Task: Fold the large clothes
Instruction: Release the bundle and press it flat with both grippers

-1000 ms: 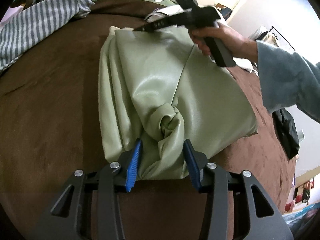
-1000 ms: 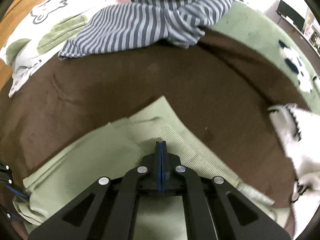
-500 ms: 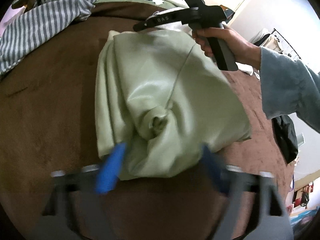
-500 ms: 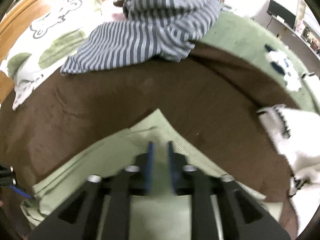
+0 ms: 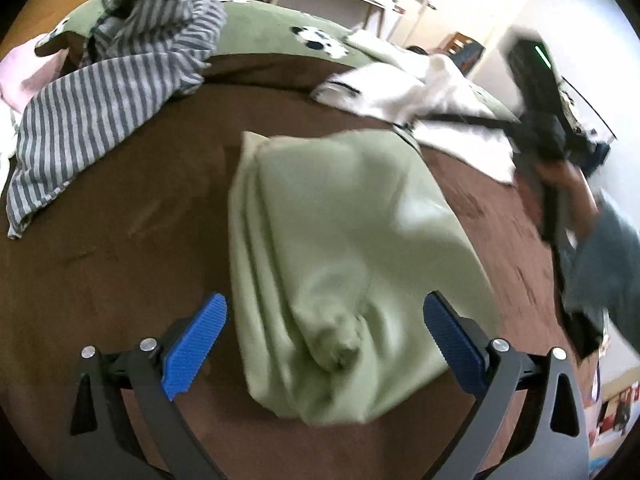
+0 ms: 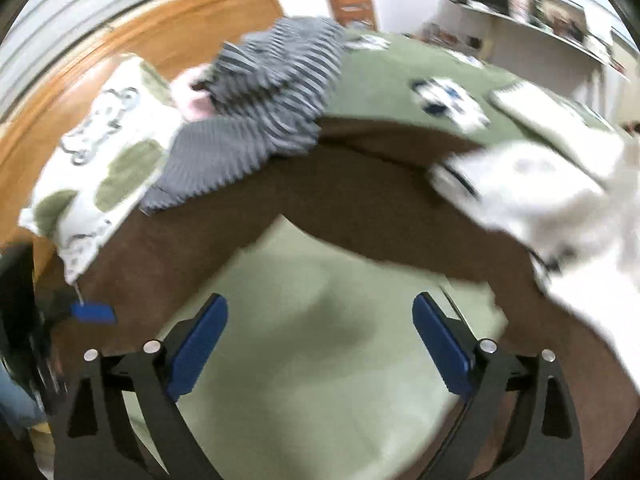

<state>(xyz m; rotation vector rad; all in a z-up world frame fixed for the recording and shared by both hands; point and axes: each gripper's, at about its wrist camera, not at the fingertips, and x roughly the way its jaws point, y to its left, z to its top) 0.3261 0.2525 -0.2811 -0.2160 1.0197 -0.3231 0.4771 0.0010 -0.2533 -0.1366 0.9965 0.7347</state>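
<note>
A folded pale green garment (image 5: 340,248) lies on the brown blanket (image 5: 120,248) of a bed. My left gripper (image 5: 324,344) is open and empty, raised above the garment's near bunched end, fingers wide on either side. My right gripper (image 6: 320,340) is open and empty, above the garment's far part (image 6: 320,360). The right gripper also shows blurred at the right of the left wrist view (image 5: 540,136), off the garment. The left gripper's blue pad shows at the left edge of the right wrist view (image 6: 92,312).
A grey striped garment (image 5: 108,92) lies heaped at the far left, also in the right wrist view (image 6: 256,120). A white garment (image 5: 420,88) lies at the far right. A green cover (image 5: 272,32) and patterned pillow (image 6: 100,152) lie beyond; a wooden headboard (image 6: 160,36) is behind.
Both grippers opened and let go of the green garment. Both lifted and drew back; the right one swung off to the right. The garment stays folded on the blanket.
</note>
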